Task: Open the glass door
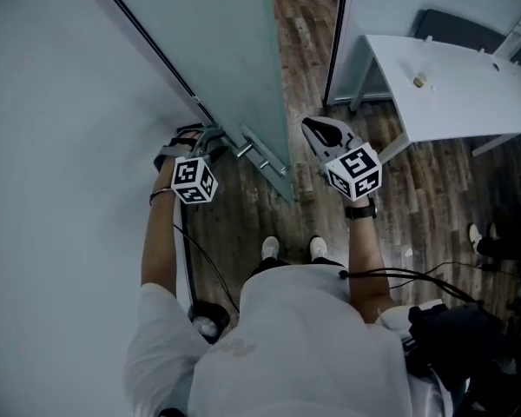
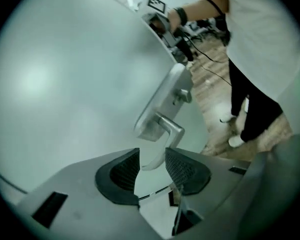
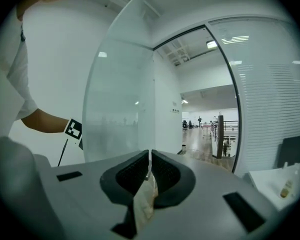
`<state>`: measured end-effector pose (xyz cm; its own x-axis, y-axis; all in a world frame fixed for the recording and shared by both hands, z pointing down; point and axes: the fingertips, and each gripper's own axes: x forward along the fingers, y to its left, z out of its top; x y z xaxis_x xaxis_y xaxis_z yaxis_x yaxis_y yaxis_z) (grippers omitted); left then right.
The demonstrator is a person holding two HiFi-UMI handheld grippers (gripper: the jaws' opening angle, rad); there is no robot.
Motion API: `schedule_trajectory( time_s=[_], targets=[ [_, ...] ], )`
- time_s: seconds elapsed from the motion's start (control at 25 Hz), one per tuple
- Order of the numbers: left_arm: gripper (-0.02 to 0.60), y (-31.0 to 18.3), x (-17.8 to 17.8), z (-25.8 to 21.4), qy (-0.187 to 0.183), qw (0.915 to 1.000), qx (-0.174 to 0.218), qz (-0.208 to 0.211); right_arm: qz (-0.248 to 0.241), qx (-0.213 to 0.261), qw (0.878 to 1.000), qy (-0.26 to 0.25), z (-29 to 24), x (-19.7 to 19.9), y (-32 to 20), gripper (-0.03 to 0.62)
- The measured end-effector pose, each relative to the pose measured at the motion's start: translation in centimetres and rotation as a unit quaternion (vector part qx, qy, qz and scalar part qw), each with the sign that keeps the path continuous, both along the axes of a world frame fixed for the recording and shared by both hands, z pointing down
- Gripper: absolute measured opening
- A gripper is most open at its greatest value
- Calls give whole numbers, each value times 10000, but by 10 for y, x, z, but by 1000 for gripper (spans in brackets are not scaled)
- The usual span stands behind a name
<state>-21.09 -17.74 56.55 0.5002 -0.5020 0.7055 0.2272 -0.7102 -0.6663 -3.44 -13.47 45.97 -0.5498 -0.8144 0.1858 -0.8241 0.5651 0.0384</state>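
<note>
The left tool [image 2: 152,166] was spread with the door handle [image 2: 166,125] between its jaws; the right tool [image 3: 149,165] was pressed together.

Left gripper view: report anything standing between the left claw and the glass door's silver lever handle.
Nothing visible does. The silver lever handle sits right in front of the open left claw, with the bare frosted glass door behind it.

Glass door [image 1: 234,68] ajar; left gripper [image 1: 212,135] beside handle [image 1: 262,160].
</note>
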Motion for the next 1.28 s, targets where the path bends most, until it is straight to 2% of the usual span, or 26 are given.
schedule_trajectory(
  time_s=[0.12, 0.2, 0.24, 0.28, 0.36, 0.44, 0.52, 0.6, 0.64, 0.72, 0.8, 0.88, 1.04, 1.12, 1.28],
  targets=[
    [155, 18, -21, -4, 844, 9933, -112, -777, -548, -104, 9982, 205, 15, -26, 7, 3],
    [155, 30, -36, -3, 1366, 9814, -206, -1332, -928, -157, 9947, 422, 23, -42, 9, 3],
    [153, 35, -42, -5, 1699, 9715, -286, -1626, -1099, -159, 9924, 532, 25, -48, 8, 3],
    [153, 38, -47, -9, 2069, 9588, -377, -1911, -1265, -160, 9899, 625, 27, -55, 7, 3],
    [153, 46, -61, -17, 2814, 9262, -520, -2456, -1604, -294, 9839, 728, 34, -71, 10, 7],
    [142, 55, -79, -24, 3438, 8882, -555, -2998, -1928, -552, 9765, 790, 47, -89, 18, 50],
    [102, 66, -100, -29, 4009, 8450, -562, -3494, -2217, -629, 9695, 837, 56, -110, 27, 108],
    [42, 80, -120, -30, 4490, 8033, -542, -3874, -2490, -584, 9647, 631, 55, -132, 37, 127],
    [21, 86, -127, -31, 4667, 7870, -505, -4003, -2620, -555, 9624, 463, 52, -142, 42, 130],
    [3, 99, -137, -38, 4922, 7633, -417, -4164, -2805, -521, 9578, 361, 48, -156, 49, 130],
    [3, 110, -145, -47, 5150, 7448, -366, -4228, -2813, -441, 9566, 620, 49, -168, 51, 130],
    [3, 117, -151, -54, 5321, 7329, -321, -4228, -2769, -357, 9561, 889, 53, -179, 47, 130],
    [3, 116, -154, -64, 5550, 7209, -214, -4146, -2727, -259, 9516, 1396, 63, -193, 33, 130],
    [3, 114, -159, -69, 5573, 7210, -157, -4115, -2760, -234, 9483, 1552, 67, -204, 31, 130],
    [3, 116, -177, -65, 5455, 7284, -33, -4146, -2879, -238, 9389, 1872, 85, -229, 31, 130]
  ],
)
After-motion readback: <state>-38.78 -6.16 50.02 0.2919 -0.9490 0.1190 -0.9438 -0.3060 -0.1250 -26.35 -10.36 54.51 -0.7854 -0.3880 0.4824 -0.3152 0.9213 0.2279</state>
